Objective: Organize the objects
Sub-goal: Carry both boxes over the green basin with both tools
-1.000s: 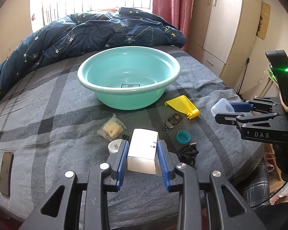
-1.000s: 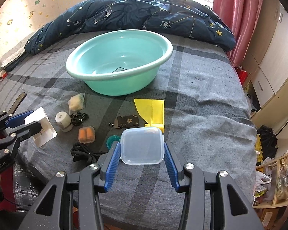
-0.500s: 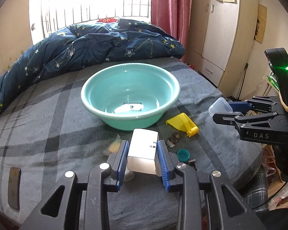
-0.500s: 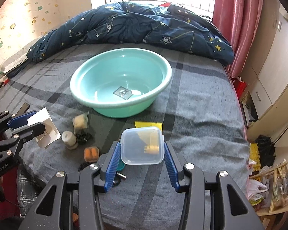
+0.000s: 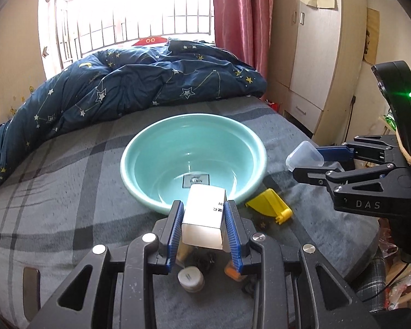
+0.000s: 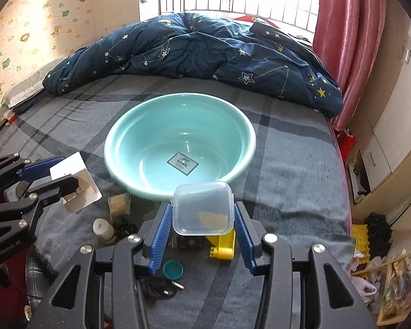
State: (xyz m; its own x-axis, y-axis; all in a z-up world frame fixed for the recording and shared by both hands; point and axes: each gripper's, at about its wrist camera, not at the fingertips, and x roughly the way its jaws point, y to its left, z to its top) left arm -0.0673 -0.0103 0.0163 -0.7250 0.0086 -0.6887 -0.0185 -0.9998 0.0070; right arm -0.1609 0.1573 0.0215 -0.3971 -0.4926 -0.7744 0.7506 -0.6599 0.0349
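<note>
Both grippers have risen since a second ago, and the basin [image 5: 193, 161] now sits lower and nearer in both views, with more of the window and wall above it. In the left view the small things that lay ahead of the fingers are now under them. The grip of each gripper is unchanged.

The left gripper [image 5: 204, 226] is closed on a white box [image 5: 204, 220], both blue pads pressing its sides. The box hangs in front of the near rim of the basin, over the bed [image 5: 54, 192]. The right gripper [image 6: 202, 226] holds a clear plastic container [image 6: 202, 208] between its pads, also just before the near rim of the basin. Each gripper shows in the other's view, at the side, with its load.

The basin is empty except for a label on its bottom. On the bed, on the near side of the basin, lie a yellow plastic piece [image 6: 222, 242], a teal cap [image 6: 173, 268], a black cable [image 6: 157, 288], a small white jar [image 6: 102, 227], a packet [image 6: 119, 204] and a dark patterned pouch [image 6: 189, 242] that is partly hidden by the container. In the left view an orange thing [image 5: 231, 270] is half covered by the right finger. A navy quilt [image 6: 194, 52] with stars is heaped at the far end of the bed. Nothing stands between the grippers and the basin.
</note>
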